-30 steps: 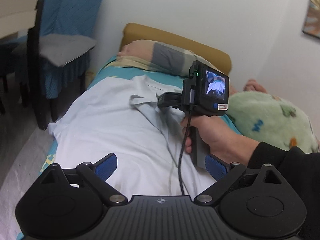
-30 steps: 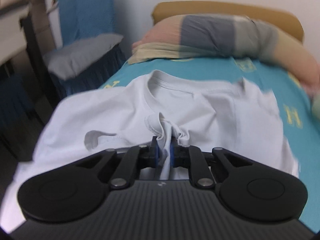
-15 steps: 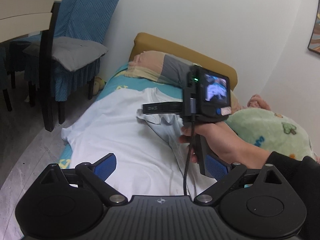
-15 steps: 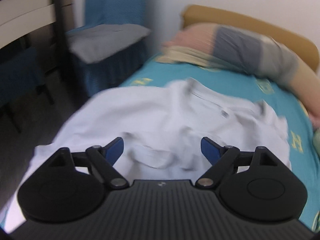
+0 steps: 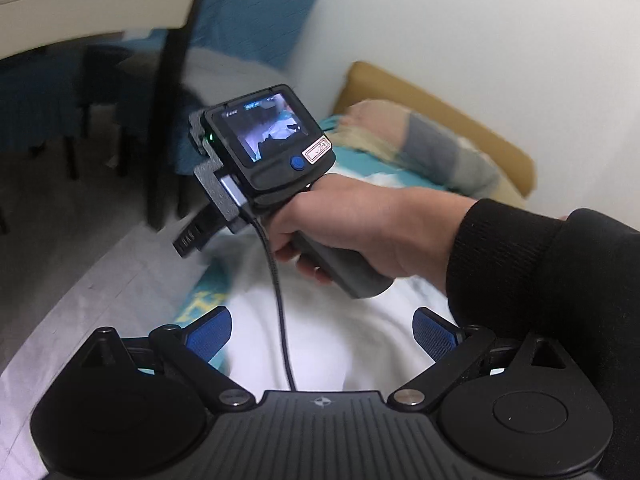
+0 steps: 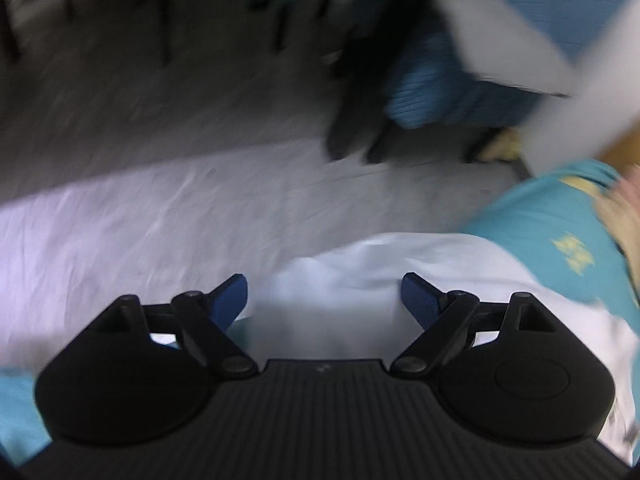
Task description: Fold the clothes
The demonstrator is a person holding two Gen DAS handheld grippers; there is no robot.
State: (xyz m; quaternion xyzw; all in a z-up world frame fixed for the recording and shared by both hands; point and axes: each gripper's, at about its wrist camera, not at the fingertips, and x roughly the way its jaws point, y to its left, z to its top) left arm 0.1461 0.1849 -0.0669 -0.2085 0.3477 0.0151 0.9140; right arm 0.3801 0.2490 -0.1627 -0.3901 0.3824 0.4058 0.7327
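A white T-shirt (image 5: pixel 336 332) lies spread on the teal bed sheet (image 5: pixel 204 300). My left gripper (image 5: pixel 322 330) is open and empty above the shirt's near part. My right gripper's handle, gripped by a hand (image 5: pixel 360 224), crosses the left wrist view over the shirt, pointing left toward the bed's edge. In the right wrist view my right gripper (image 6: pixel 324 294) is open and empty above the shirt's edge (image 6: pixel 360 272), near the bed's side. The view is blurred by motion.
A striped pillow (image 5: pixel 436 152) and tan headboard (image 5: pixel 440 100) lie at the far end of the bed. A dark chair (image 5: pixel 168 92) with blue covers stands on the grey floor (image 6: pixel 160 184) left of the bed. Teal sheet (image 6: pixel 552 220) shows at right.
My right gripper let go of the shirt fold, opened, and swung left toward the bed's edge and floor. My left gripper stayed open and turned leftward.
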